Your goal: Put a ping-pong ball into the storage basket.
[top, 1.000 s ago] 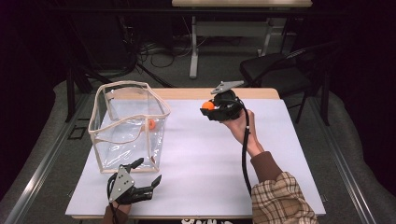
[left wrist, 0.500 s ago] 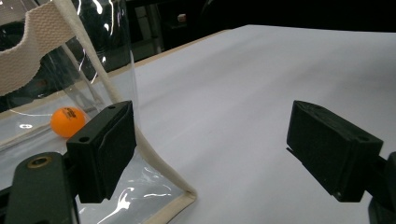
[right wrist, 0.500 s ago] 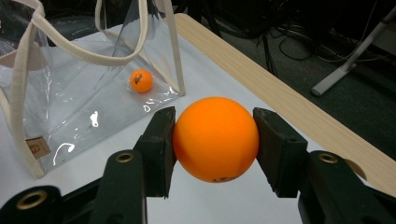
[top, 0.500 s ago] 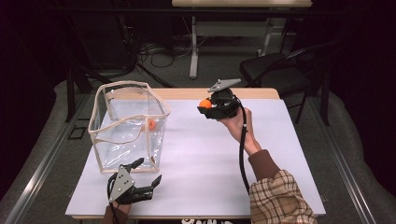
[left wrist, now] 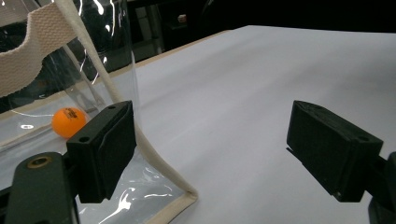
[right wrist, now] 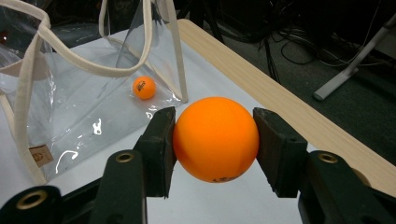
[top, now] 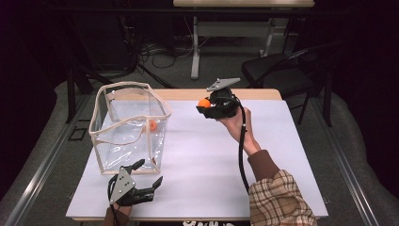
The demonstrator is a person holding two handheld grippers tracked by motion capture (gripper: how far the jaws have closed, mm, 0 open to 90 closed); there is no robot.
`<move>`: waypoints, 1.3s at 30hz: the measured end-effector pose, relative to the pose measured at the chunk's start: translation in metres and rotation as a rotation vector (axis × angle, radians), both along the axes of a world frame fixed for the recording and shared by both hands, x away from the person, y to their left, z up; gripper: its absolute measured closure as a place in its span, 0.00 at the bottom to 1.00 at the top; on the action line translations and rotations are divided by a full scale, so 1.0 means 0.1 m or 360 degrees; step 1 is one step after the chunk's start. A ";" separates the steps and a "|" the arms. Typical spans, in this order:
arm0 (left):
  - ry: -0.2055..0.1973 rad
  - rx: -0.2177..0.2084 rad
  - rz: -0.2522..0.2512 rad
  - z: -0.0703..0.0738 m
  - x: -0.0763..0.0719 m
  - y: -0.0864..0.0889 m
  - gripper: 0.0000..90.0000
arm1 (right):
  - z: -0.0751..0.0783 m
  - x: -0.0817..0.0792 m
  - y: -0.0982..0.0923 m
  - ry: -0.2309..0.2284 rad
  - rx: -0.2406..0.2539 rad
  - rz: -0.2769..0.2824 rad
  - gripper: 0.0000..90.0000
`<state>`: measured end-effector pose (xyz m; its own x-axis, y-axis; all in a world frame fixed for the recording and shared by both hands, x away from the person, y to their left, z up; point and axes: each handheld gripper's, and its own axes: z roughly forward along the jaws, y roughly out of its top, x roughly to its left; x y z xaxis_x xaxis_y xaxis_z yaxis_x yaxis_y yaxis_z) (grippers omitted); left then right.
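One clear bag (top: 129, 127) with cream webbing trim stands open-topped on the white surface (top: 202, 169) — thin, floppy film that likely buckles if pinched, so the stiffer rim is the place to grip. Right gripper (top: 203, 104), held above the surface to the bag's right, has its fingers clamped on an orange ball (right wrist: 215, 138) across its middle — light, smooth, hollow-looking, apt to squirt out. Left gripper (left wrist: 210, 158) sits just beside the bag's near corner, fingers apart, holding nothing. Two balls: the second ball (top: 152, 125) lies inside the bag.
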<state>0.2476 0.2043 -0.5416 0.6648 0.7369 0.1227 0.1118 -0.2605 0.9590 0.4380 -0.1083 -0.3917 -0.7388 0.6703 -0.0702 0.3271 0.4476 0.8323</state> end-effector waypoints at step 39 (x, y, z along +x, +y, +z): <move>0.0001 -0.0004 -0.0003 0.00 0.00 0.00 0.18 | 0.13 0.05 0.25 -0.0025 0.0003 0.0064 0.57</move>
